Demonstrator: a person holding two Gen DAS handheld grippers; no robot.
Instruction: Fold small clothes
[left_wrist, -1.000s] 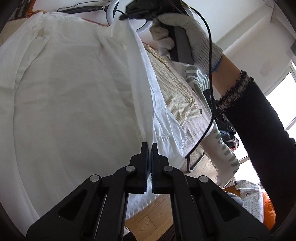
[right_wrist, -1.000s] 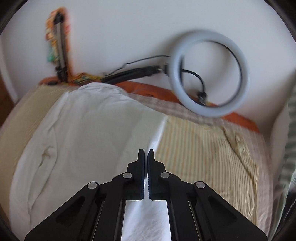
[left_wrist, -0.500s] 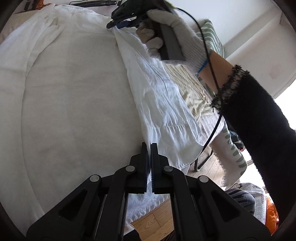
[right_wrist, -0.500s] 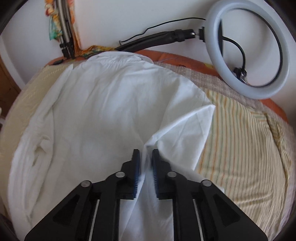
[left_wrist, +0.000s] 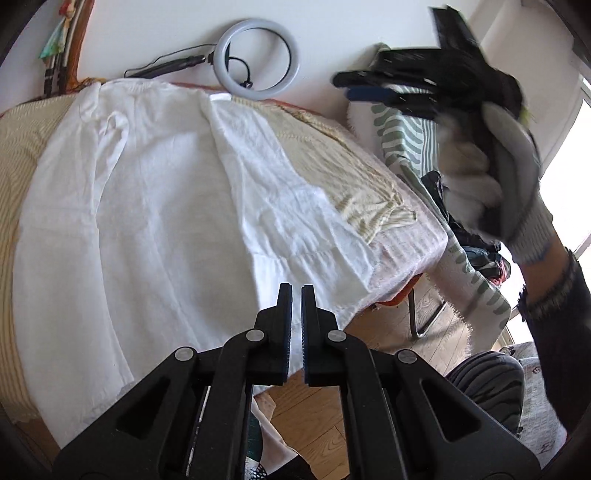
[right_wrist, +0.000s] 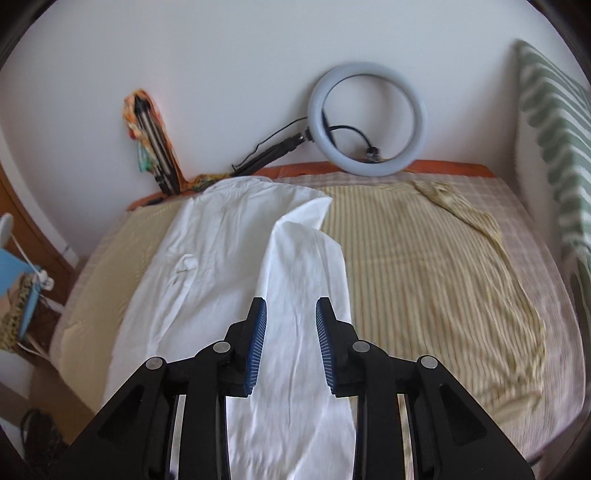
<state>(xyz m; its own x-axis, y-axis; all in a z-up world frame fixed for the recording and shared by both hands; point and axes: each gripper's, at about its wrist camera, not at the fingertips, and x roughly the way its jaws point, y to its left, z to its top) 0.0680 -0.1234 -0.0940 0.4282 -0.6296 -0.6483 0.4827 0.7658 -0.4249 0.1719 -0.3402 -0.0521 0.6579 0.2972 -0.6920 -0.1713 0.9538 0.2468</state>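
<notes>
A white shirt (left_wrist: 155, 206) lies flat on the bed, its right side folded inward as a long flap (right_wrist: 303, 258). My left gripper (left_wrist: 296, 291) hovers over the shirt's near hem, jaws nearly together with a thin gap and nothing between them. My right gripper (right_wrist: 290, 310) is open and empty above the folded flap. In the left wrist view the right gripper (left_wrist: 369, 86) is raised at the upper right, blurred, in a gloved hand (left_wrist: 491, 184).
A yellow striped garment (right_wrist: 436, 266) lies on the bed to the right of the shirt. A ring light (right_wrist: 367, 118) leans on the wall behind. A green patterned pillow (right_wrist: 550, 122) stands at the right. Wooden floor (left_wrist: 388, 328) and a chair leg lie past the bed edge.
Both grippers let go of the shirt edge after laying it over as a flap. The right gripper opened wide and lifted away to the right; the left pulled back slightly.
</notes>
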